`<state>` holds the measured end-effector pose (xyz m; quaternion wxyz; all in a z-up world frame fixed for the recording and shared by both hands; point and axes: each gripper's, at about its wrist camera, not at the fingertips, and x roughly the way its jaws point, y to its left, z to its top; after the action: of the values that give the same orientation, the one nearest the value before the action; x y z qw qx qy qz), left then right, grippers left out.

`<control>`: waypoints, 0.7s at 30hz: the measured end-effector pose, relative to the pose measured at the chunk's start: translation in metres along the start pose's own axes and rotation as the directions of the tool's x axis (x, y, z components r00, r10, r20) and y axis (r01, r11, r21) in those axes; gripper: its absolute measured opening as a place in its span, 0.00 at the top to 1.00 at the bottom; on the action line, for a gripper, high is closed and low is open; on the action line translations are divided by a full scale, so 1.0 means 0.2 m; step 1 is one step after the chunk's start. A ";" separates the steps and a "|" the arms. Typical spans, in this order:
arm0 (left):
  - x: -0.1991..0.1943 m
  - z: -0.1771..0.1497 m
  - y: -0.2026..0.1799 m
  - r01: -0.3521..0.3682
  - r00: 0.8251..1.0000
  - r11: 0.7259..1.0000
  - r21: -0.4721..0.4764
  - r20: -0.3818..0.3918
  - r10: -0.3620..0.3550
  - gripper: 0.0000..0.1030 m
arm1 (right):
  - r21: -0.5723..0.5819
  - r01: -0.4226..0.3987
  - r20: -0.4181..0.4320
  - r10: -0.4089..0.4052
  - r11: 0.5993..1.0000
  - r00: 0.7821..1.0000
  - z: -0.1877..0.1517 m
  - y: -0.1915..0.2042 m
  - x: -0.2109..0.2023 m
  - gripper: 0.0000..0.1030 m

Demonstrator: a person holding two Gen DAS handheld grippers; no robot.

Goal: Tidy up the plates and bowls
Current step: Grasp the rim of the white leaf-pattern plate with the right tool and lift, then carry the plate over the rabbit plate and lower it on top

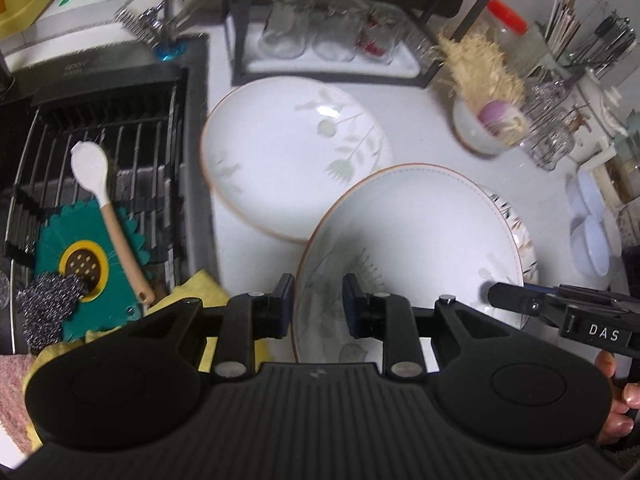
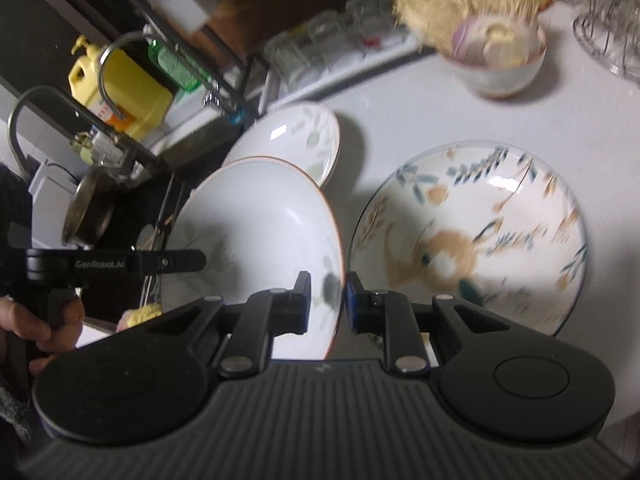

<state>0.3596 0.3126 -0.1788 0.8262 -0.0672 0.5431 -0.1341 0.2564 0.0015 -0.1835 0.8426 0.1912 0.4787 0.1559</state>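
A white plate with an orange rim [image 1: 412, 236] is held tilted above the counter; it also shows in the right wrist view [image 2: 256, 236]. My left gripper [image 1: 319, 300] straddles its near left rim, jaws close about it. My right gripper [image 2: 328, 300] straddles its opposite rim; it shows in the left wrist view too [image 1: 520, 304]. A second white plate with green leaves [image 1: 288, 148] lies flat behind, also seen by the right wrist [image 2: 296, 140]. A floral plate with orange and blue flowers [image 2: 480, 232] lies on the counter, its edge visible under the held plate [image 1: 524, 236].
A sink [image 1: 200, 128] with a black rack, a white spoon [image 1: 96, 184] and a green mat is at left. A bowl of garlic and onion [image 2: 500, 60], upturned glasses on a shelf [image 1: 328, 28], cutlery holders [image 1: 592, 44] and a yellow bottle [image 2: 124, 88] stand around.
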 end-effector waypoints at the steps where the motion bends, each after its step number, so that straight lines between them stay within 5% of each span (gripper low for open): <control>1: 0.00 0.01 -0.03 -0.001 1.000 1.000 0.004 0.008 0.001 0.71 | 0.000 -0.001 0.010 0.001 1.000 1.000 0.02 -0.01 -0.02 0.80; 13: 0.10 0.16 -0.40 0.023 0.999 0.998 0.050 0.029 -0.025 0.71 | 0.003 0.037 0.082 -0.037 0.999 0.996 0.12 -0.29 -0.19 0.80; 21: 0.31 0.23 -0.58 0.025 0.999 0.997 0.072 -0.041 -0.022 0.71 | 0.083 0.078 0.072 -0.084 0.993 0.994 0.12 -0.53 -0.21 0.79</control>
<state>0.4072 0.1813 -0.1844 0.8154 -0.0409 0.5535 -0.1646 0.2644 -0.1139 -0.1903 0.8573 0.2110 0.4599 0.0947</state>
